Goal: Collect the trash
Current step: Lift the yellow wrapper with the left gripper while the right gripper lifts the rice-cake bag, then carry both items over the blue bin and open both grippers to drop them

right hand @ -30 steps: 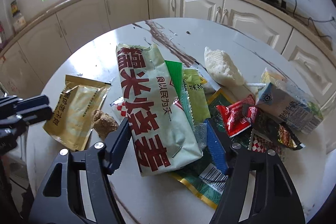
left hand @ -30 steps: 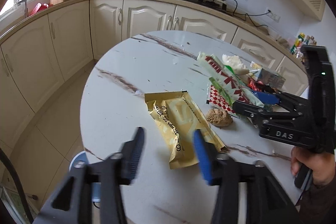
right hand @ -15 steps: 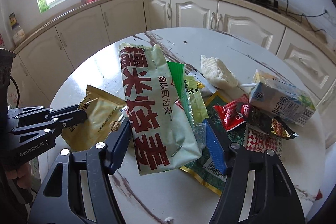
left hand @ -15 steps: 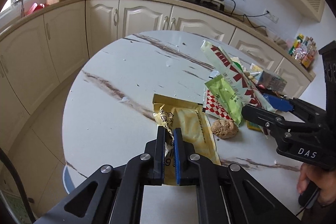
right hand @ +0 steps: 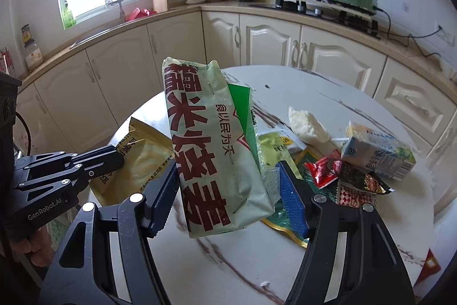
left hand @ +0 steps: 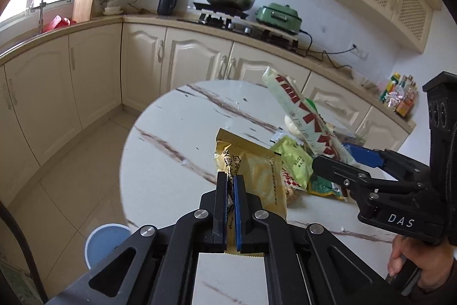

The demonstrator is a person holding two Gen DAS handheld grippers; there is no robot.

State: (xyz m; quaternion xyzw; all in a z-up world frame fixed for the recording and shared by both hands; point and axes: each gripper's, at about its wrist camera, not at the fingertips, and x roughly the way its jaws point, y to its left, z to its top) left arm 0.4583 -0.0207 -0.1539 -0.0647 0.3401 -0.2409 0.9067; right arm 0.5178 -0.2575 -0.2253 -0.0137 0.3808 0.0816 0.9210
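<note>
My left gripper (left hand: 230, 182) is shut on the near left edge of a yellow wrapper (left hand: 257, 173), which hangs tilted above the round marble table (left hand: 171, 162). The right wrist view shows that same left gripper (right hand: 115, 159) pinching the yellow wrapper (right hand: 145, 153) at the left. My right gripper (right hand: 228, 190) is shut on a pale green bag with red characters (right hand: 205, 139), held up off the table with green wrappers (right hand: 242, 110) pressed against it. In the left wrist view the right gripper (left hand: 340, 159) and its bag (left hand: 300, 116) stand at the right.
On the table's right side lie a milk carton (right hand: 377, 156), a red wrapper (right hand: 322, 170), a dark wrapper (right hand: 360, 179), a crumpled white tissue (right hand: 308, 125) and a checkered wrapper (right hand: 354, 196). A brown lump (left hand: 291, 192) sits by the yellow wrapper. A blue bin (left hand: 105, 242) stands on the floor at the left.
My left gripper closed on the yellow wrapper and lifted it off the table. My right gripper rose with the green bag, tilting it more upright.
</note>
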